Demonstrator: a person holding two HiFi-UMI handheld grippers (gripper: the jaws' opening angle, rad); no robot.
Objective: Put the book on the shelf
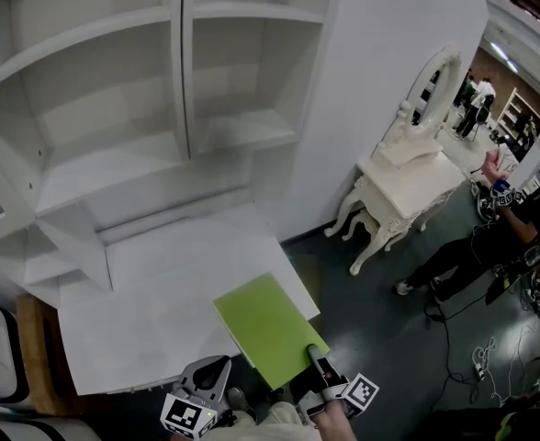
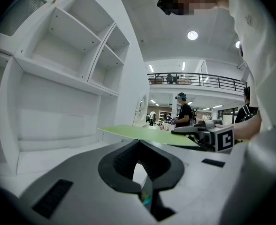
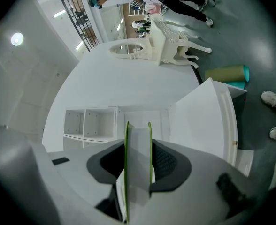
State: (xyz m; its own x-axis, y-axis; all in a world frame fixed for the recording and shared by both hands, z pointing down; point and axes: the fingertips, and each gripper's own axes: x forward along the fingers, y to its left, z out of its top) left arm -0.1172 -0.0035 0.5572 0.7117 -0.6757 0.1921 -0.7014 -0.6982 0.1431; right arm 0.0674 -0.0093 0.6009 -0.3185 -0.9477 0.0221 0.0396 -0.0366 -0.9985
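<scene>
A thin green book (image 1: 268, 327) hangs level over the front right corner of the white desk (image 1: 151, 310). My right gripper (image 1: 318, 361) is shut on its near edge. In the right gripper view the book (image 3: 138, 163) stands edge-on between the pads, green covers on either side of white pages. The white shelf unit (image 1: 183, 72) rises behind the desk, and its compartments hold nothing. My left gripper (image 1: 213, 375) is low at the desk's front edge, left of the book, shut and holding nothing. From the left gripper view the book (image 2: 147, 134) and right gripper (image 2: 208, 135) show to the right.
A white dressing table with an oval mirror (image 1: 408, 177) stands right of the shelf unit's side wall. A person (image 1: 518, 228) stands on the dark floor further right, among cables. A rolled green mat (image 3: 227, 73) lies on the floor. A wooden piece (image 1: 31, 338) sits left of the desk.
</scene>
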